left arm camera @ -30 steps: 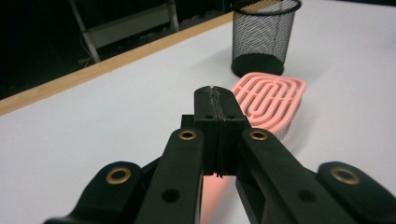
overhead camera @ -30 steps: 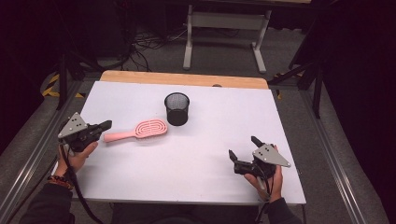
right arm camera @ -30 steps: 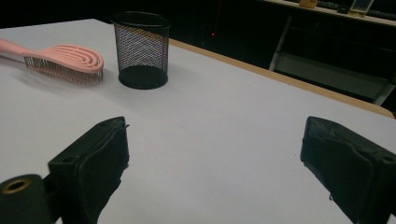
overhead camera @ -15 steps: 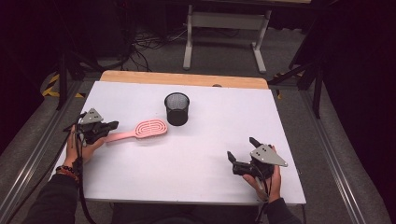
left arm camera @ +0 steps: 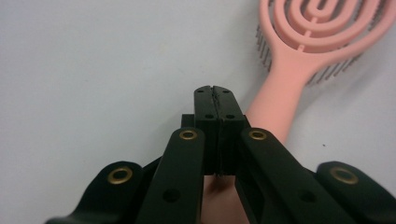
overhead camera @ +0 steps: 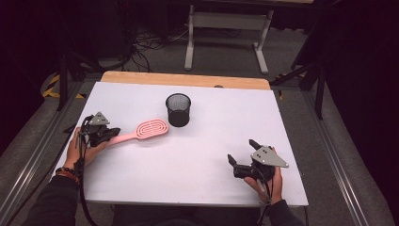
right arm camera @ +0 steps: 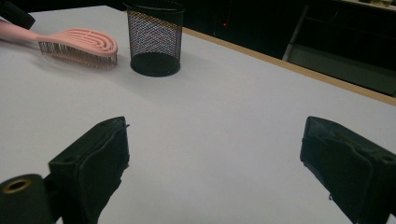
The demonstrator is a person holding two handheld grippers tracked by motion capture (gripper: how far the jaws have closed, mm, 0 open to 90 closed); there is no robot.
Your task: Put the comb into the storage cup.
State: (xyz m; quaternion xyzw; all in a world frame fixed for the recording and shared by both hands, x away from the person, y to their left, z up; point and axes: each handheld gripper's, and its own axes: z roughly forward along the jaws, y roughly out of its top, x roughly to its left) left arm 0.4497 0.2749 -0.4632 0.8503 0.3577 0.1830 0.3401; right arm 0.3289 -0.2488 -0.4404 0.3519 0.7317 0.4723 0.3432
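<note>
My left gripper (left arm camera: 215, 91), jaws pressed together, hovers over the pink plastic hairbrush's (left arm camera: 299, 60) handle; brush head lies far right.

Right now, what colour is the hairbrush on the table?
Pink; the hairbrush shows best in the left gripper view.

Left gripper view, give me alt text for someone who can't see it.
Two black jaws of the left gripper stand pressed together above the handle of a pink hairbrush, which lies on a white table. The handle runs under the jaws, and the brush's looped head with dark bristles lies at the upper right.
</note>
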